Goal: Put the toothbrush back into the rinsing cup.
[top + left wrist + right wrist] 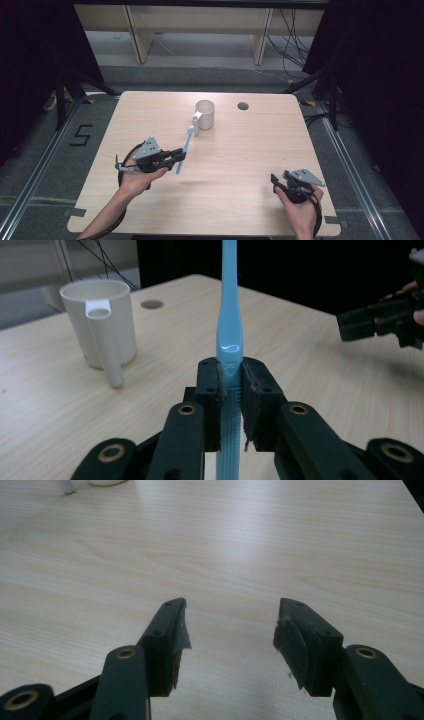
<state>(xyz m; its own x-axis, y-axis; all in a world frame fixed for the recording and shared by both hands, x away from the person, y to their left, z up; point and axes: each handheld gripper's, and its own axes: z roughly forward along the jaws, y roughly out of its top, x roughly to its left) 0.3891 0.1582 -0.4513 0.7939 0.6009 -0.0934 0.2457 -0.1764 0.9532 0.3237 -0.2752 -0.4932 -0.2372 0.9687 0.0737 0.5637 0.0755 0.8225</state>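
Observation:
A light blue toothbrush (184, 148) is clamped by its handle in my left gripper (179, 155), above the left middle of the table, with its head toward the mug. In the left gripper view the pads press on the toothbrush (229, 335) from both sides, and my left gripper (231, 390) is shut on it. A cream mug (205, 114) with a long handle stands upright at the table's far middle, just beyond the brush head; the mug (102, 320) looks hollow inside. My right gripper (276, 183) rests near the front right edge; my right gripper (231, 640) stands open over bare wood.
The light wooden table (240, 160) has a round cable hole (243, 106) right of the mug. Dark curtains flank both sides, and wooden furniture legs and cables stand on the floor beyond the far edge. The other hand's gripper (380, 320) shows at the right of the left gripper view.

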